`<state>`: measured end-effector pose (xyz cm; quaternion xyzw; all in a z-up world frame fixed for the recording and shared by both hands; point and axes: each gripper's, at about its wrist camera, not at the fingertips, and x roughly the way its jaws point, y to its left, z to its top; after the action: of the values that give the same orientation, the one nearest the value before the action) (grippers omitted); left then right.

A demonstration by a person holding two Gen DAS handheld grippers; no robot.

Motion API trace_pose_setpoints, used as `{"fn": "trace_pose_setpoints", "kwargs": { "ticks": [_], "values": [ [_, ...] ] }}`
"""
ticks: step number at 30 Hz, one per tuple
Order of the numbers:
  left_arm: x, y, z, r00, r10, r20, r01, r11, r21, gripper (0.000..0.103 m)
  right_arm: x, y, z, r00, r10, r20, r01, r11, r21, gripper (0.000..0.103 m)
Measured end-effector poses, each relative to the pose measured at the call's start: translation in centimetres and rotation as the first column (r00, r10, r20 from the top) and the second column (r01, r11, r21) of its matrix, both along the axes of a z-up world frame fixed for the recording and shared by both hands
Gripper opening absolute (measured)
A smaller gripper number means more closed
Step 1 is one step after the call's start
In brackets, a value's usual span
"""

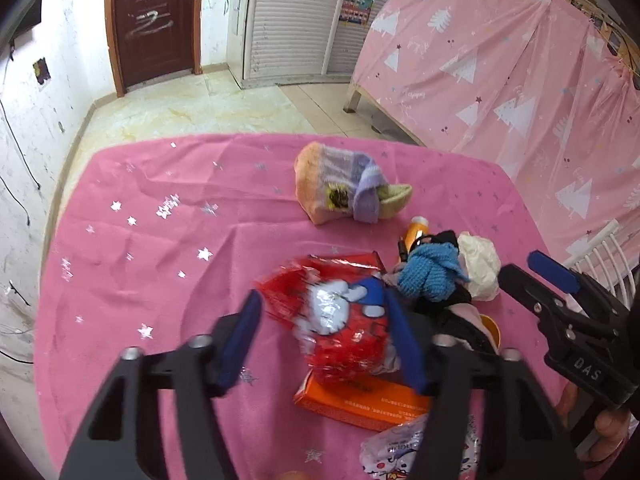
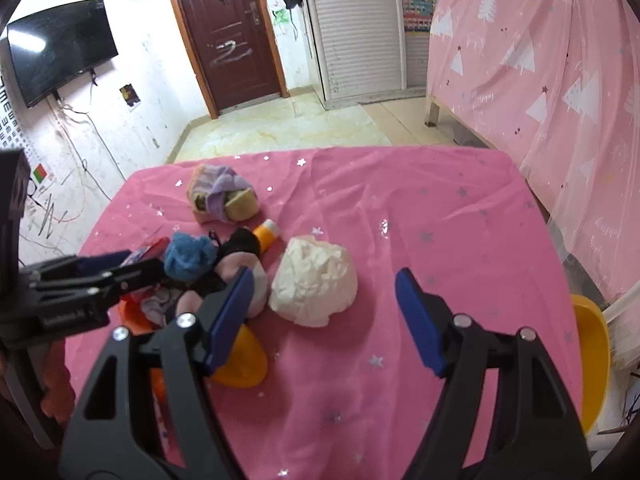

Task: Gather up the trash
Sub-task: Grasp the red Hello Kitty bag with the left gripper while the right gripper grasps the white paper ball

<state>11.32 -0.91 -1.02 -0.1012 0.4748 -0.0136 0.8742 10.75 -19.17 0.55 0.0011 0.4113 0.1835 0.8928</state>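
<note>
Left wrist view: the left claw [image 1: 324, 340] half-closed around a crinkled red foil wrapper [image 1: 340, 320] on the pink-clothed table [image 1: 160, 260]; at right, the right claw [image 2: 324, 320] gapes empty, crumpled white paper wad [image 2: 316, 284] lying just ahead.

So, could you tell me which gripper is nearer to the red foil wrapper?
Left. The left gripper has the red foil wrapper between its fingers; the right gripper hangs off beside it, nearer the crumpled white paper.
</note>
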Motion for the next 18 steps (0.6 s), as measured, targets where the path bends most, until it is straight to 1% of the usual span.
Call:
{"fn": "trace_pose_setpoints", "kwargs": {
  "ticks": [3, 5, 8, 10, 14, 15, 16, 18],
  "values": [
    [-0.4, 0.1, -0.3, 1.000, -0.004, 0.018, 0.004, 1.000, -0.010, 0.031, 0.6, 0.4, -0.5, 1.000, -0.010, -0.014, 0.010, 1.000, -0.009, 0.070],
    [-0.7, 0.3, -0.2, 1.000, 0.004, 0.031, -0.003, 1.000, -0.009, 0.028, 0.8, 0.6, -0.9, 1.000, -0.016, -0.022, 0.015, 1.000, -0.017, 0.070],
    [-1.4, 0.8, 0.4, 0.998, 0.024, 0.060, -0.023, 1.000, -0.020, 0.028, 1.3, 1.0, -1.3, 0.999, -0.023, -0.031, 0.022, 0.999, -0.030, 0.070],
    [-1.9, 1.2, 1.3, 0.995, 0.039, 0.092, -0.037, 0.999, -0.017, 0.028, 1.6, 1.2, -1.5, 0.999, -0.023, -0.038, 0.021, 0.999, -0.033, 0.070],
    [-2.5, 1.7, 2.2, 0.992, 0.050, 0.118, -0.048, 0.999, -0.017, 0.028, 2.1, 1.6, -2.0, 0.998, -0.020, -0.054, 0.018, 0.999, -0.039, 0.070],
    [-2.6, 1.8, 2.4, 0.992, 0.047, 0.119, -0.045, 0.999, -0.020, 0.028, 2.2, 1.6, -2.1, 0.998, -0.024, -0.060, 0.022, 0.999, -0.036, 0.065],
    [-2.6, 1.9, 2.4, 0.992, 0.045, 0.121, -0.043, 0.999, -0.024, 0.028, 2.4, 1.5, -2.2, 0.997, -0.024, -0.072, 0.022, 0.999, -0.026, 0.063],
    [-2.7, 1.9, 2.5, 0.992, 0.047, 0.120, -0.043, 0.999, -0.030, 0.028, 2.5, 1.3, -2.4, 0.995, -0.016, -0.095, 0.017, 1.000, 0.013, 0.056]
  ]
}}
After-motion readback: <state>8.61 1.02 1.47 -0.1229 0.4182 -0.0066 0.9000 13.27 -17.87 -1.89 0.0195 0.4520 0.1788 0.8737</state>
